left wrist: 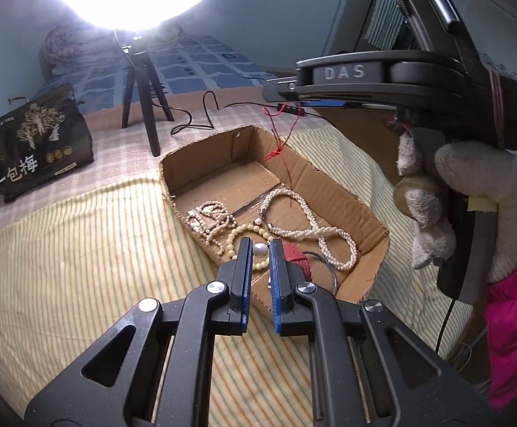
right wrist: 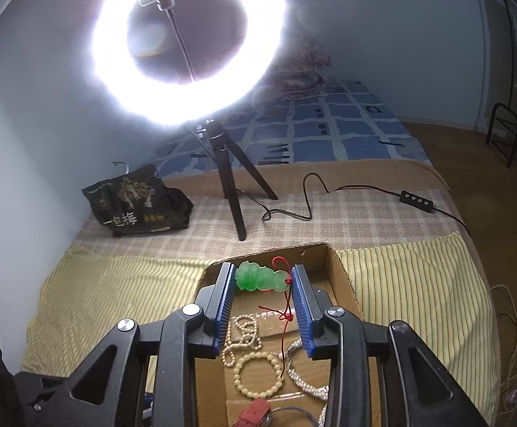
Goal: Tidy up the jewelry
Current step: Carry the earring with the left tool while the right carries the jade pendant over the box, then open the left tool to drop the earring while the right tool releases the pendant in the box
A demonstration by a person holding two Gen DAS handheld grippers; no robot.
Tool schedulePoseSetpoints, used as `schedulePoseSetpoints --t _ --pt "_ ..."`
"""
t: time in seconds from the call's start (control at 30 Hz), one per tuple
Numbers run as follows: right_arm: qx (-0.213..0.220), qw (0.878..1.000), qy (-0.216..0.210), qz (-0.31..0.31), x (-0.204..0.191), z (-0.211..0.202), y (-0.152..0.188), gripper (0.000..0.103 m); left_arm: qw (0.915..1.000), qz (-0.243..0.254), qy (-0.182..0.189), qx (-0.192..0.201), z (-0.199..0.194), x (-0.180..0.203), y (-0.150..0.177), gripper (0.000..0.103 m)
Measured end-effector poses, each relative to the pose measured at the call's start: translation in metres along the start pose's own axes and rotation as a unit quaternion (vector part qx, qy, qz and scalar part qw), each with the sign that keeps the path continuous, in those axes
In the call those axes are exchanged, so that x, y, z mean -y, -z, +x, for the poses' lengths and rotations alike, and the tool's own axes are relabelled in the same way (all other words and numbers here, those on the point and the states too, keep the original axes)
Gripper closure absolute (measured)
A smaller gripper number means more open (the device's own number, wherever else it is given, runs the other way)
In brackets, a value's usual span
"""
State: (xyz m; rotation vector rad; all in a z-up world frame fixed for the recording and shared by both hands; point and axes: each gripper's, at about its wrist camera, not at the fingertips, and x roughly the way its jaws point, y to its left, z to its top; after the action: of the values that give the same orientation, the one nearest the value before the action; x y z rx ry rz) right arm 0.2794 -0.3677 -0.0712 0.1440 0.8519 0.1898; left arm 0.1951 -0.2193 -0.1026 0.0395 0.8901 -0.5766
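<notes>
An open cardboard box (left wrist: 201, 149) lies on a yellow striped cloth. In it are a white pearl necklace (left wrist: 311, 227), a cream bead bracelet (right wrist: 258, 373), a tangle of small pearl strands (left wrist: 212, 217) and a red piece (left wrist: 294, 254). My left gripper (left wrist: 260, 246) hovers over the box's near edge, shut on a single white pearl (left wrist: 260, 249). My right gripper (right wrist: 262, 274) is above the box (right wrist: 340, 270), shut on a green jade pendant (right wrist: 258, 277). The pendant's red cord (right wrist: 286, 315) hangs down into the box. The left wrist view shows the right gripper (left wrist: 276, 92) from the side, in a gloved hand (left wrist: 471, 185).
A bright ring light on a black tripod (right wrist: 230, 185) stands behind the box, its cable and controller (right wrist: 415, 201) trailing right. A black printed bag (right wrist: 137, 203) sits at the back left by the wall. A bed with a blue quilt (right wrist: 329, 131) lies beyond.
</notes>
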Motion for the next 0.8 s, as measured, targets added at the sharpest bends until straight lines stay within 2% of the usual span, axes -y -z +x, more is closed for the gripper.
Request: schedulePoseSetpoints --t 0.57,0.8 --pt "-0.03 0.999 0.005 0.024 0.026 0.048 0.002 0.07 0.9999 0.003 -0.005 -0.009 0.037 0.005 -0.013 0.095" --pt "-0.035 0.999 0.013 0.018 0.025 0.054 0.003 0.065 0.9999 0.011 -0.009 -0.007 0.039 0.008 -0.013 0.095"
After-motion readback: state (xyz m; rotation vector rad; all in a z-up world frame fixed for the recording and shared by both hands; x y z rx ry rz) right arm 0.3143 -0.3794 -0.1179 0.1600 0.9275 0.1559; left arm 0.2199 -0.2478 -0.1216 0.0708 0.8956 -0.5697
